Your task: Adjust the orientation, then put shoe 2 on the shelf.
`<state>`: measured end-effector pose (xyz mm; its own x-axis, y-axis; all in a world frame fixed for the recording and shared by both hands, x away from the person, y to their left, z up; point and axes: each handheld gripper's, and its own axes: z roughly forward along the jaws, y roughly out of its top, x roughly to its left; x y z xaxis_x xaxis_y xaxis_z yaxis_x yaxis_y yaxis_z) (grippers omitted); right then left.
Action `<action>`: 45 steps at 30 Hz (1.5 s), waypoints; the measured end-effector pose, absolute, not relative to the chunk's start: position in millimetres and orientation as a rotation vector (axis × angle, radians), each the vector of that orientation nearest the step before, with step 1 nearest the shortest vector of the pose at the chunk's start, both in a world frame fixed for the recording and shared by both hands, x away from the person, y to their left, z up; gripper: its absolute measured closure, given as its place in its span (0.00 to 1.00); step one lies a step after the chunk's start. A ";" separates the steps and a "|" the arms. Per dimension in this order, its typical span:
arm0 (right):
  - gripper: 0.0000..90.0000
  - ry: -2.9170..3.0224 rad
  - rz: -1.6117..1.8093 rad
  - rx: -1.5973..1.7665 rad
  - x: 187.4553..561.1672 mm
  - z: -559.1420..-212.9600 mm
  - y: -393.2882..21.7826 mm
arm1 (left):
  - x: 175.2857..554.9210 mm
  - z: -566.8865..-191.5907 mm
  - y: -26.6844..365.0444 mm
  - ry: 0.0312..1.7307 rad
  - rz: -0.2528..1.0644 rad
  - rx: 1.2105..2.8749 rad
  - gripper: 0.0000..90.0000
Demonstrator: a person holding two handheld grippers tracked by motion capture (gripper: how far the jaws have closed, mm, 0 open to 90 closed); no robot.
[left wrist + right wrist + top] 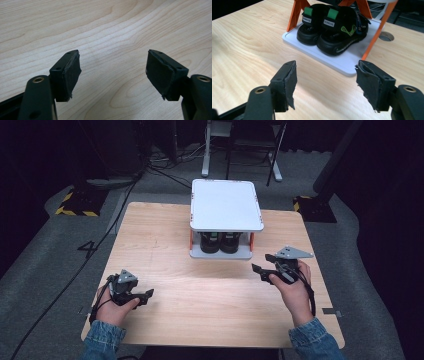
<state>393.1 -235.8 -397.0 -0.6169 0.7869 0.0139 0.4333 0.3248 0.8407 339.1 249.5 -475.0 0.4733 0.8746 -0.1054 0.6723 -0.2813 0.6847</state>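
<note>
A pair of black sandals [220, 242] with green heel tabs stands side by side on the lower shelf of a small white rack [226, 205] with orange posts, at the far middle of the wooden table. In the right gripper view the sandals [332, 27] sit heels toward me on the white bottom tray [342, 63]. My right gripper [260, 270] hovers to the right of the rack, pointing left toward it; its jaws [325, 82] are open with nothing between them. My left gripper [147, 295] rests near the front left of the table, and its jaws [113, 72] stand open over bare wood.
The wooden table [165, 250] spreads wide between the grippers and the rack. A round hole [386, 36] shows in the tabletop beyond the rack. Cables [100, 245] run over the grey floor at the left, and metal legs [272, 160] stand behind the table.
</note>
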 end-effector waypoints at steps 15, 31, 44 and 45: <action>0.37 2.183 1.098 1.254 368.9 -418.0 -312.0 | 339.5 -471.1 250.8 1.283 0.394 2.035 0.32; 0.23 2.196 1.006 1.400 366.0 -479.7 -377.0 | 344.0 -482.7 263.9 1.354 0.381 2.062 0.25; 0.21 2.121 0.946 1.435 382.3 -496.8 -369.1 | 348.8 -494.4 271.5 1.396 0.449 2.076 0.21; 0.21 2.113 0.928 1.436 385.1 -497.9 -367.6 | 348.9 -494.5 271.3 1.397 0.459 2.076 0.21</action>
